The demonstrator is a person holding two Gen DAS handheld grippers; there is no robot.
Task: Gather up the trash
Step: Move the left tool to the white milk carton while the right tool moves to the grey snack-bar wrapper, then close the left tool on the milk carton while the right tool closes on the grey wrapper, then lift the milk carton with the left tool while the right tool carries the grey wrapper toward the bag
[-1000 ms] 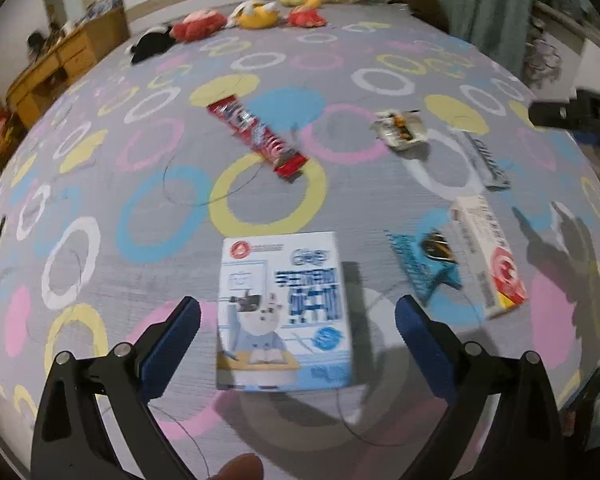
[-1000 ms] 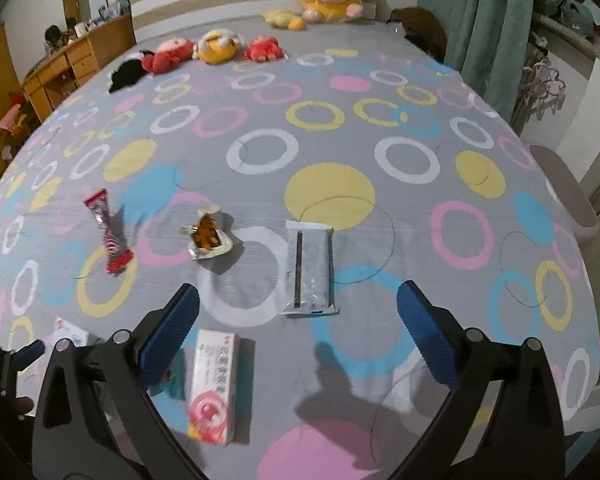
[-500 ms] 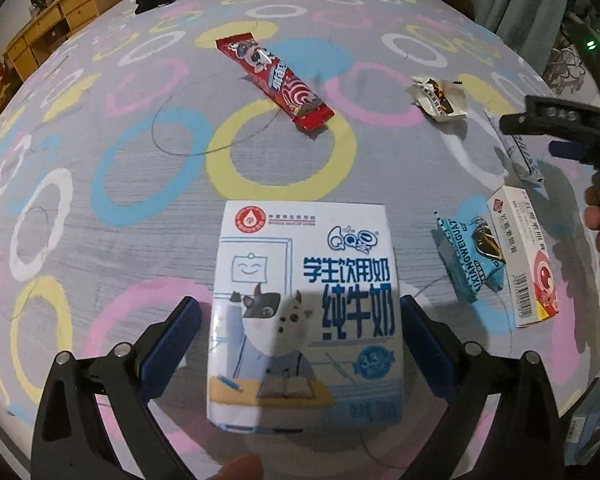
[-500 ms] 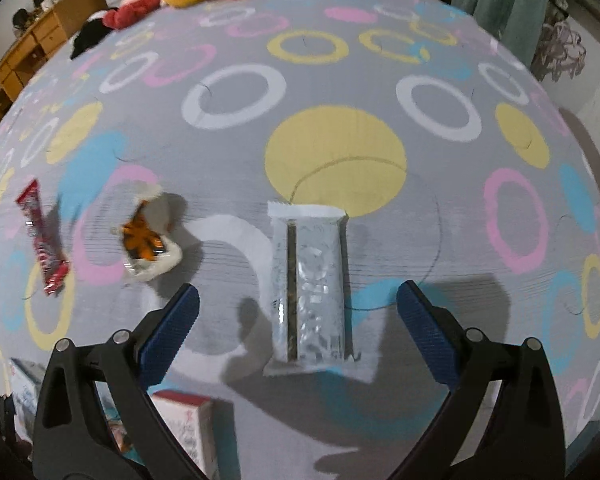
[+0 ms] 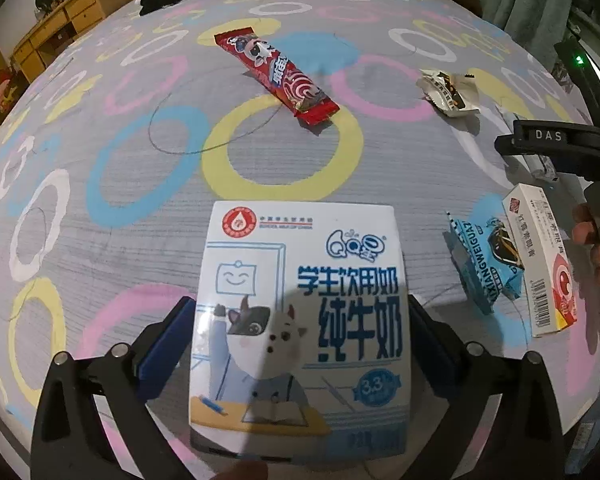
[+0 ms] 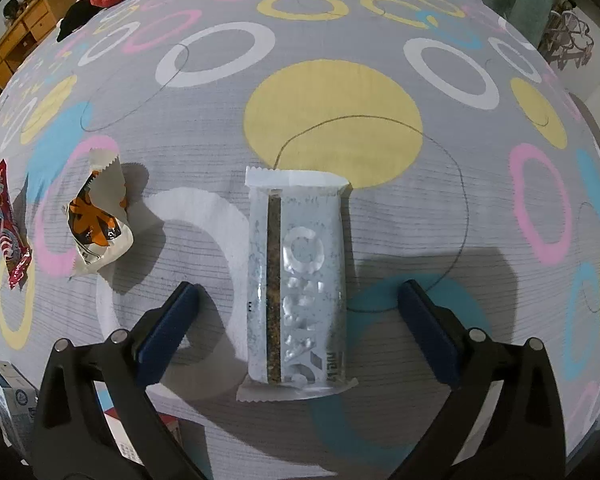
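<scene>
Each gripper straddles its target so a squeeze grips the long sides: the left gripper (image 5: 300, 344) brackets the milk carton (image 5: 300, 320), pads apparently touching, while the right gripper (image 6: 298, 320) stands wide around the silver wrapper (image 6: 298, 280) on the bedspread (image 6: 480, 208).

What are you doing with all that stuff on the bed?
A person is picking up trash from the bedspread with a hand-held gripper in each hand. The left hand-held gripper has its fingers on either side of a milk carton, at or near its sides. The right hand-held gripper is open around a silver wrapper, not touching it. Other wrappers lie nearby.
</scene>
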